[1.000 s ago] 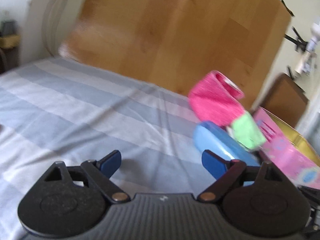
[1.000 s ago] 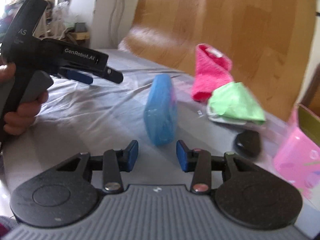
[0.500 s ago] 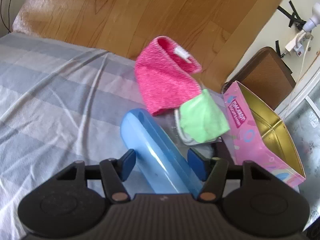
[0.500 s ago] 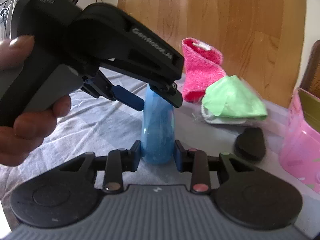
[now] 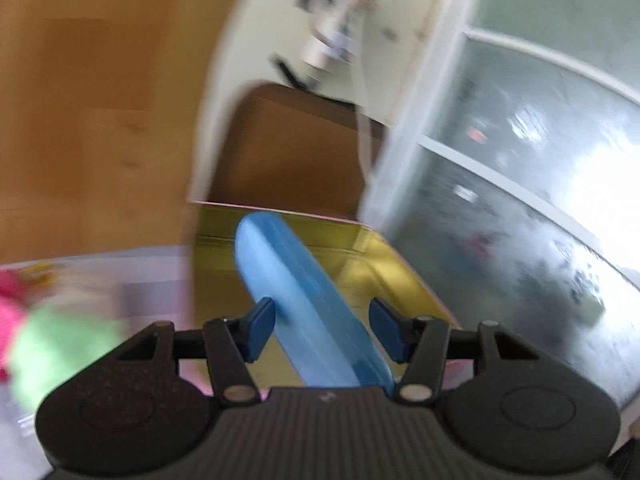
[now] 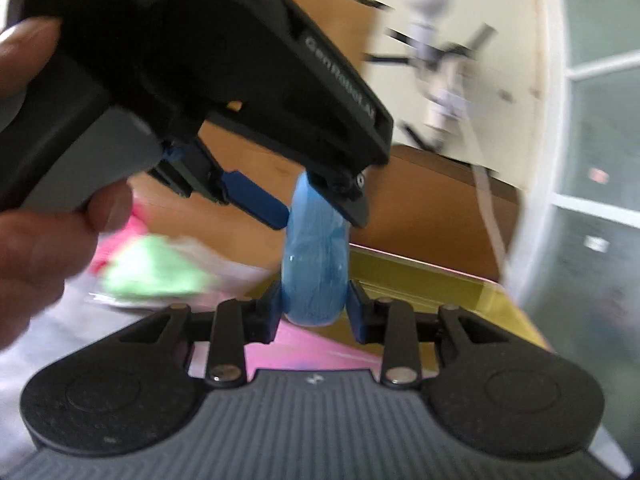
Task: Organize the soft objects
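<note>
- Right gripper (image 6: 314, 312) is clamping the near end of the blue pouch (image 6: 314, 268); both pads are pressing its sides, which are bulging slightly between them.
- Left gripper (image 5: 322, 328) is straddling the same blue pouch further along. Its jaws have just been closing with the pouch between them; the left pad is touching, the right pad is showing a gap, so I'm reading it as not fully clenched.
- The pouch is being held in the air between the two grippers, its far end pointing over the open pink box (image 5: 360, 256) with the gold lining.
- Handling, my judgement: it's looking light and squashy with a smooth, slightly glossy skin, so it could be slipping if pinched at the rounded tip. Taking it across the narrow sides near mid-length seems safer.
- Box interior: as far as the blur is letting me see, nothing is lying in it.
- A green cloth (image 6: 154, 268) and a pink towel (image 5: 10, 316) are lying on the bed outside the box, both blurred.
</note>
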